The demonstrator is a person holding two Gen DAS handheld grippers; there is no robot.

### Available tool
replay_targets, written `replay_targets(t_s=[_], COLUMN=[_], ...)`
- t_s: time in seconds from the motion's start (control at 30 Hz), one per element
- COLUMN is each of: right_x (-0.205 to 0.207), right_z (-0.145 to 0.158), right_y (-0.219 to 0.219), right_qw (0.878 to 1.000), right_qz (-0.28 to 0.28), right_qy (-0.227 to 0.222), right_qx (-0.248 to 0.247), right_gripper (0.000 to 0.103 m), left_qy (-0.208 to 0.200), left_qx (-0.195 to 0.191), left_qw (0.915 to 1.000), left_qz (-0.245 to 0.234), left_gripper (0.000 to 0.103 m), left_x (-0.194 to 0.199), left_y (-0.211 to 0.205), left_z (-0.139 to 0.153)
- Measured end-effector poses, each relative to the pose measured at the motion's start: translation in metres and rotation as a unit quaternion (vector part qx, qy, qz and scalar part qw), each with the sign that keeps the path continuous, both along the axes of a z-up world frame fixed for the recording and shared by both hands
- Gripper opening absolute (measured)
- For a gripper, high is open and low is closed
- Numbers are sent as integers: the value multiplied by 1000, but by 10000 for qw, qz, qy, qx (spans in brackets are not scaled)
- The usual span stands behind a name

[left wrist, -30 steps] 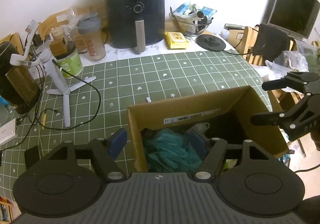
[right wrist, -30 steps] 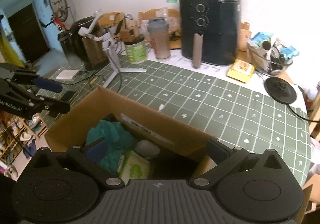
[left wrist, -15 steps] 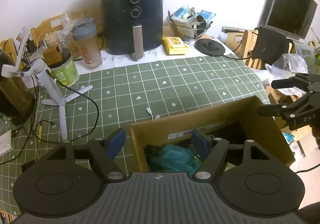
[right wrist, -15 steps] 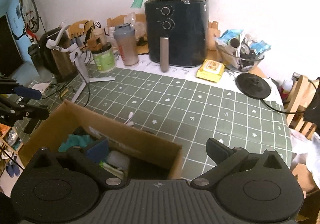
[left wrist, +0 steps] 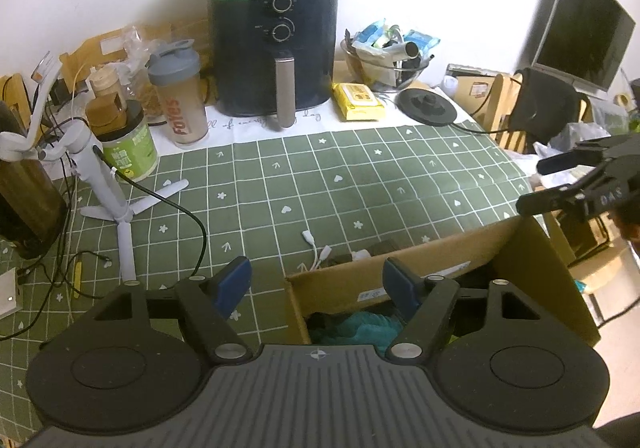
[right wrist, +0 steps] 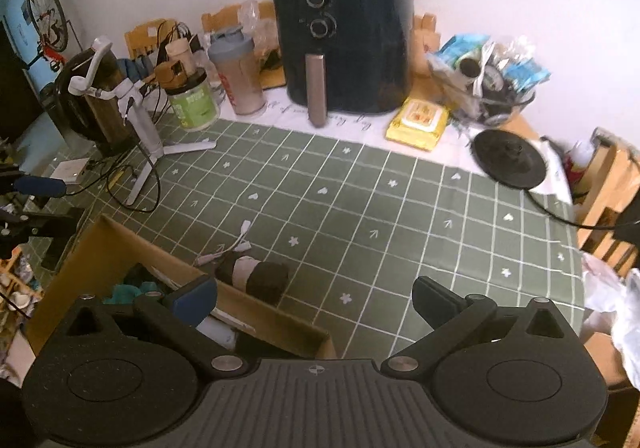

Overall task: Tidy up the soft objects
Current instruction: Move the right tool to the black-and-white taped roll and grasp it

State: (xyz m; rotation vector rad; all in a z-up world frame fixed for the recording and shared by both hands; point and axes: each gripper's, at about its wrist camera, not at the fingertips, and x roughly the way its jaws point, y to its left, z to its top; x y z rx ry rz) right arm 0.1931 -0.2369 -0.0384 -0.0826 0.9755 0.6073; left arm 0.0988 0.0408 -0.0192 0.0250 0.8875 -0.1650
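A cardboard box (left wrist: 532,264) stands at the near edge of the green table; it also shows in the right wrist view (right wrist: 116,252). A teal soft cloth (left wrist: 360,328) lies inside it, also seen from the right wrist (right wrist: 124,290). A rolled brown and grey soft bundle (right wrist: 256,276) lies on the table just behind the box. My left gripper (left wrist: 316,284) is open and empty above the box's left wall. My right gripper (right wrist: 316,296) is open and empty above the box's right corner, and shows at the right of the left wrist view (left wrist: 576,183).
A white cable (right wrist: 228,244) lies beside the bundle. At the back stand an air fryer (left wrist: 276,47), a shaker bottle (left wrist: 180,95), a green tub (left wrist: 128,151), a white tripod (left wrist: 108,191), a yellow wipes pack (left wrist: 358,101) and a black kettle base (left wrist: 428,107).
Both grippers have pulled back and up from the box. The box now sits lower in both views, and the rolled bundle behind it has come into sight.
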Motion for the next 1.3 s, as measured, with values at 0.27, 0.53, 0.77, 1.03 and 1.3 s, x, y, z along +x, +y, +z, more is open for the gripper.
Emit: replay_targets(t_s=[0.27,0.53,0.77,1.03,1.3], right_x=[52,100,133,152,157], right_z=[-21,-51,-79,-119,-162], right_y=[9,44,88,131,168], right_qw=[9936,9776,9625,9416,9137], right_qz=[305,777,1003,782,349], right_qy=[1052,1936,2518,3227,3955], right_qx=[274,279,-86,-554,-870], right_gripper=[103,103,103,103,103], left_qy=[70,106,62,155,219], left_qx=[-195,-377,-471,-524,-504], left_qw=[9997,9988,9969,9936,9897], left_qz=[137,304,624,990,1325], left_gripper=[72,72,72,72,72], left_x=[-4,-9,-14,-21,-30], left_y=[11,18,29,43,60], left_z=[-3,-6,-5,-8,-10])
